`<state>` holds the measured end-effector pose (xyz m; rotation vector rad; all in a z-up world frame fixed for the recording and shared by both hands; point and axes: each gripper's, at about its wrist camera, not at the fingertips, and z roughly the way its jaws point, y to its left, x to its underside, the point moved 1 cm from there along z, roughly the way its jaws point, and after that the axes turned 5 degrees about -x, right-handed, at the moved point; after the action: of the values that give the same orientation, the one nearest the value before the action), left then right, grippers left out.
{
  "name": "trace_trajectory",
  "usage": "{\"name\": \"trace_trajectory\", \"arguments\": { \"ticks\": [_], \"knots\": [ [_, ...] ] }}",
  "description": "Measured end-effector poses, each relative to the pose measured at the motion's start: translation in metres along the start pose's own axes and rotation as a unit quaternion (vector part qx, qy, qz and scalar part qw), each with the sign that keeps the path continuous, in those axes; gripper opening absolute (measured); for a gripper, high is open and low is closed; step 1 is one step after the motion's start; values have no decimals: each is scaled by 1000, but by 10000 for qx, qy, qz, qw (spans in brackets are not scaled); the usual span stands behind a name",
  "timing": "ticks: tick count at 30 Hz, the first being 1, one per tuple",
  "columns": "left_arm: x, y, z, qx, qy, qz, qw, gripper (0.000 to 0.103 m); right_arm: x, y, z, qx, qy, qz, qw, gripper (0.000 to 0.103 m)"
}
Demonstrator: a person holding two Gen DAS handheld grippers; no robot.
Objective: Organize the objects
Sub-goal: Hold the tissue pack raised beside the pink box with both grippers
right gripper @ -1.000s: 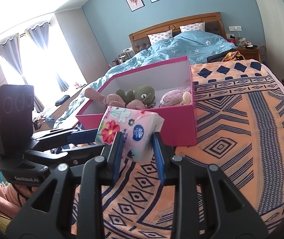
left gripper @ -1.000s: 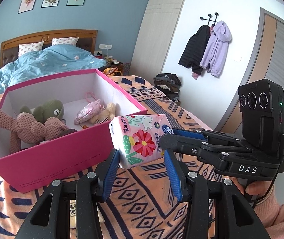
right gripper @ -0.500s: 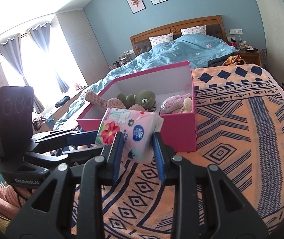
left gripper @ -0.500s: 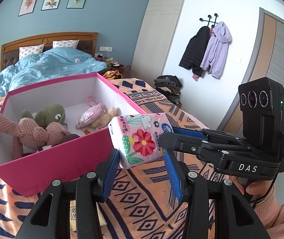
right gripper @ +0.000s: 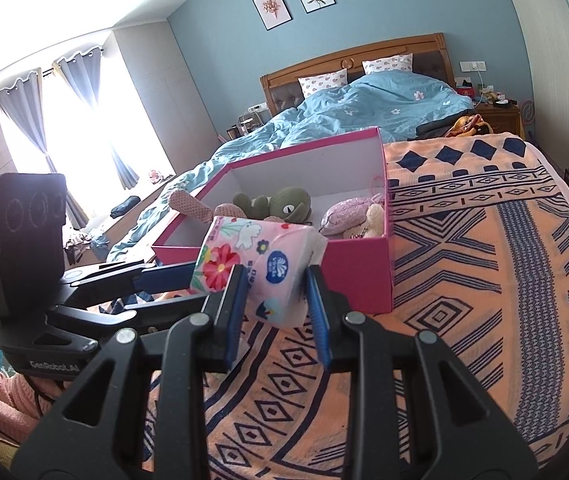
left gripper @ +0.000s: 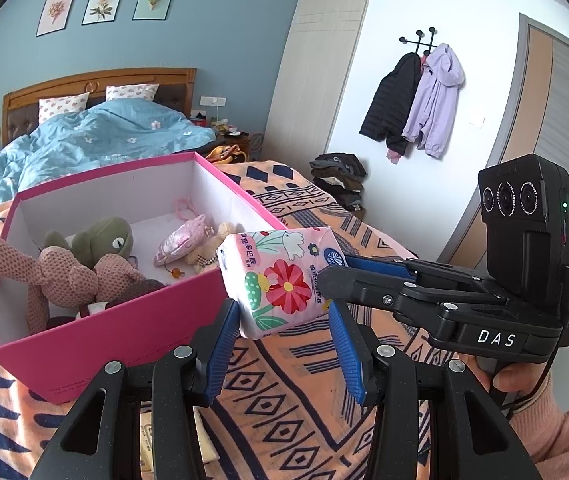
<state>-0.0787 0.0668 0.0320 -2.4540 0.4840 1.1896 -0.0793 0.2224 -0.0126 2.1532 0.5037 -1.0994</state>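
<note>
A pink floral tissue pack [left gripper: 280, 280] hangs in the air in front of the pink box [left gripper: 132, 332]. My right gripper [right gripper: 274, 298] is shut on the pack [right gripper: 268, 268]. My left gripper [left gripper: 284, 320] is open with its blue pads either side of the pack's lower end; contact is not clear. The box [right gripper: 364, 276] stands on the patterned blanket and holds a knitted pink bunny [left gripper: 64, 276], a green frog plush [left gripper: 96, 236] and a small pink pouch [left gripper: 180, 240].
The orange and navy blanket [right gripper: 484, 280] covers the near bed. A blue duvet [right gripper: 364, 112] lies behind the box. Jackets [left gripper: 416, 100] hang on the right wall above a clothes pile [left gripper: 340, 180]. A paper packet [left gripper: 172, 440] lies below my left gripper.
Both grippers have risen with the tissue pack and come closer to the box, whose inside now shows more fully. The grip on the pack has not changed.
</note>
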Motion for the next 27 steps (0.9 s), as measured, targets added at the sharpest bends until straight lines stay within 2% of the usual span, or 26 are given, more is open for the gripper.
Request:
{"name": "trace_trajectory", "arguments": {
  "ticks": [27],
  "knots": [
    [-9,1,1,-20,-61,-15,10000,46,-12,-1,5,23,-59,-64,10000,34]
  ]
}}
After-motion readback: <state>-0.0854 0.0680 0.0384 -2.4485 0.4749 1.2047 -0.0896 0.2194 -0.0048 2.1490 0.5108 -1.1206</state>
